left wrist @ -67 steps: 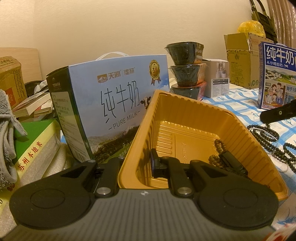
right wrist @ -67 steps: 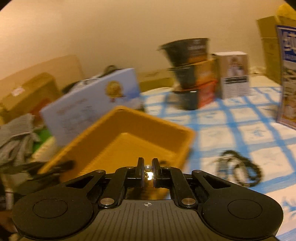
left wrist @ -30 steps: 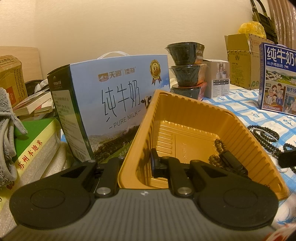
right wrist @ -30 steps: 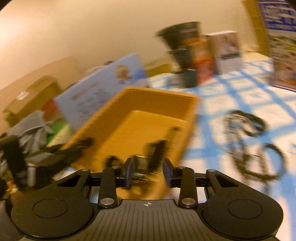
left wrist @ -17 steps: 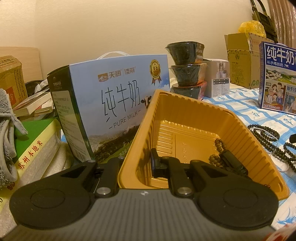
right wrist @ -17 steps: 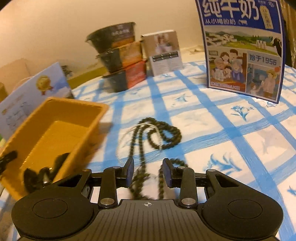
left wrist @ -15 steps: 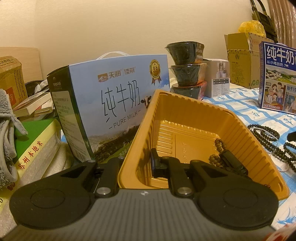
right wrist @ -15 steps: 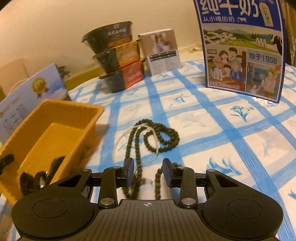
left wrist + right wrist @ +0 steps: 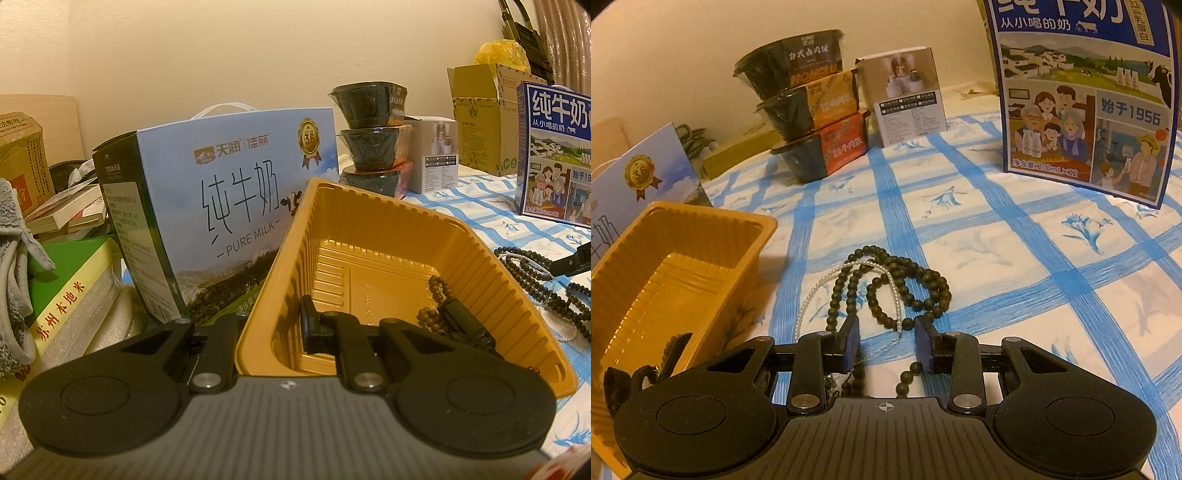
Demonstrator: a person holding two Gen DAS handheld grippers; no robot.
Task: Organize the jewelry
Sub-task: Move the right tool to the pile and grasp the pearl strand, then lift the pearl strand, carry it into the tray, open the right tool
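Observation:
My left gripper (image 9: 269,332) is shut on the near left wall of the orange plastic tray (image 9: 369,229), one finger inside, one outside. A brown bead bracelet (image 9: 434,299) and a dark clip-like piece (image 9: 465,325) lie in the tray. In the right wrist view the tray (image 9: 701,229) stands at the left. My right gripper (image 9: 886,345) is open, low over a dark bead necklace (image 9: 908,291) and a thin pearl strand (image 9: 812,299) lying on the cloth; beads lie between its fingers. The necklace also shows in the left wrist view (image 9: 524,273).
A blue-checked cloth (image 9: 997,229) covers the table. A light-blue milk carton (image 9: 221,206) stands behind the tray. Three stacked black bowls (image 9: 809,107), a small white box (image 9: 905,92) and a dark-blue milk box (image 9: 1086,96) stand at the back. Books (image 9: 62,288) are left.
My right gripper opened, swung right from over the tray and came down over the dark necklace on the cloth. The left gripper and tray have not moved.

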